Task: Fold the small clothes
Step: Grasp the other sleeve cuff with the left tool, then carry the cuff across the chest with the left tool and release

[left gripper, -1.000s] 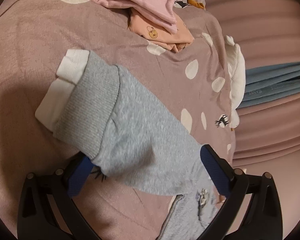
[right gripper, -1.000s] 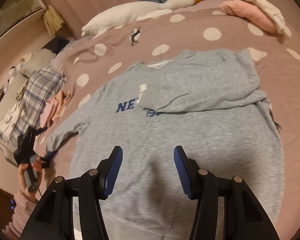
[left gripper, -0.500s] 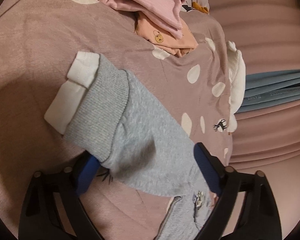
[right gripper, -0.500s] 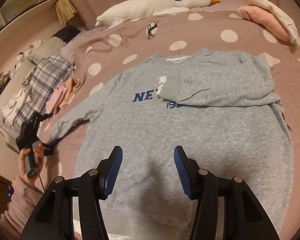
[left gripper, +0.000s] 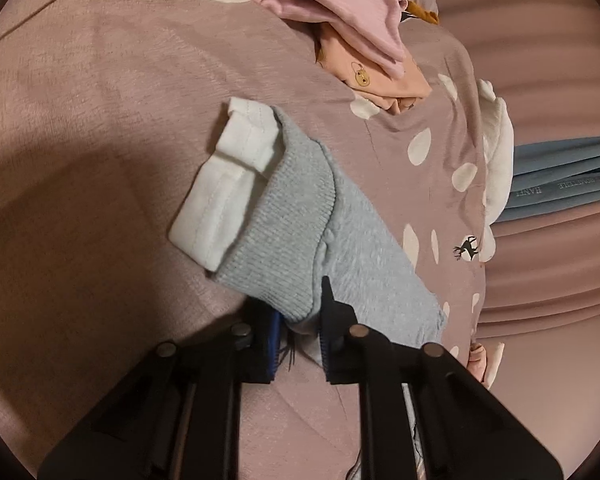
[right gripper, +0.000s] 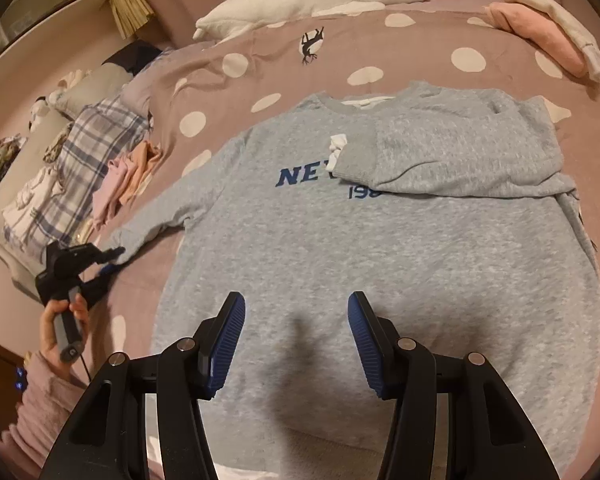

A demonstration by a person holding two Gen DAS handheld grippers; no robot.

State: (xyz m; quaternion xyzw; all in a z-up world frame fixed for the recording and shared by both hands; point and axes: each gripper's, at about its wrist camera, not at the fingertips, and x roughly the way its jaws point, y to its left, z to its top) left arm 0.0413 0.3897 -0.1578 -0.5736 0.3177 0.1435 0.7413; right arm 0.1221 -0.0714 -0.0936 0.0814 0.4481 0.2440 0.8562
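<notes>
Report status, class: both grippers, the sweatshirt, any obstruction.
Left gripper shut on grey sleeve near cuff. Right gripper open, above sweatshirt hem, holding nothing. Other sleeve already folded across chest. Nothing in the way.

Lighting is warm, dim and indoor; all surfaces carry a pinkish-brown cast. No glare is present. In the right wrist view, the right hand-held gripper (right gripper: 296, 316) casts a soft double shadow onto the grey sweatshirt (right gripper: 380, 248) directly ahead of its fingers. In the left wrist view, a broad dark shadow covers the bedspread (left gripper: 100, 120) to the left of the left hand-held gripper (left gripper: 298, 320), whose black frame is slightly motion-blurred. Both views show strong fisheye curvature and black vignetting at the corners. Central fabric texture remains sharp.
</notes>
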